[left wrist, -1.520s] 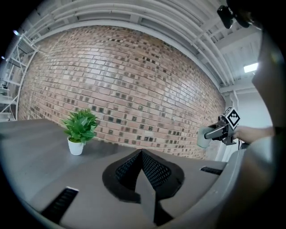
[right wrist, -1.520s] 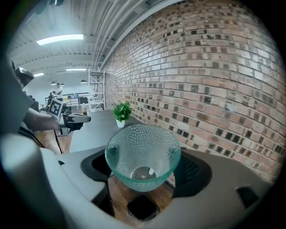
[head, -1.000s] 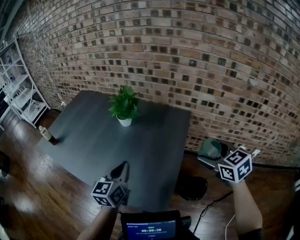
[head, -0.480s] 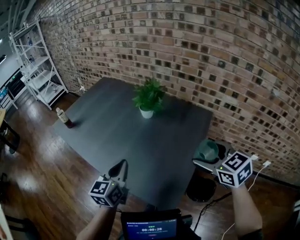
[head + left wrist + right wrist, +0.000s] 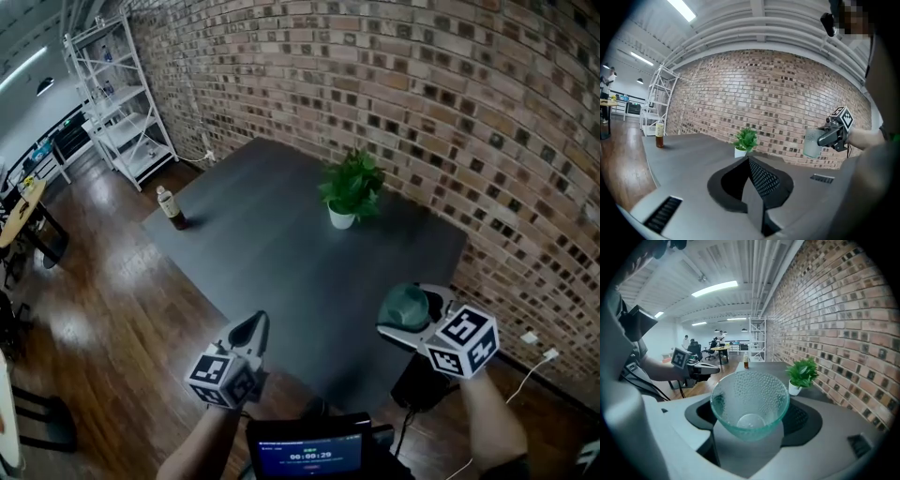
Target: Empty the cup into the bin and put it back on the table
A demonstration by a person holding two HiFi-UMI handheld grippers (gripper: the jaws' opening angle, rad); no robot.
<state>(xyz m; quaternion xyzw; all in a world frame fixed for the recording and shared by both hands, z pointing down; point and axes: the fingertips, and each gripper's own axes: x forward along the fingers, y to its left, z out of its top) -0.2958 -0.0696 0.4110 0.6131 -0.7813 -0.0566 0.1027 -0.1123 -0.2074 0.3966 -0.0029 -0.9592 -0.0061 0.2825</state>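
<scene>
A clear teal dimpled cup (image 5: 750, 401) sits between the jaws of my right gripper (image 5: 750, 416), which is shut on it. The cup looks empty, and its bare bottom shows. In the head view the cup (image 5: 405, 306) is upright in the right gripper (image 5: 409, 317), above the right front edge of the dark table (image 5: 281, 253). The left gripper view shows the same cup (image 5: 812, 143) held out at the right. My left gripper (image 5: 251, 330) hangs at the table's front edge, its jaws shut with nothing in them. A dark bin (image 5: 418, 384) stands on the floor below the right gripper.
On the table stand a small potted plant (image 5: 351, 191) near the brick wall and a brown bottle (image 5: 170, 208) at the left corner. White shelving (image 5: 120, 94) stands at the far left. A cable and plug (image 5: 546, 356) lie on the wooden floor at the right.
The right gripper has carried the cup up and left, from above the bin to the table's right edge. The head view has swung right. The left gripper has stayed shut by the front edge.
</scene>
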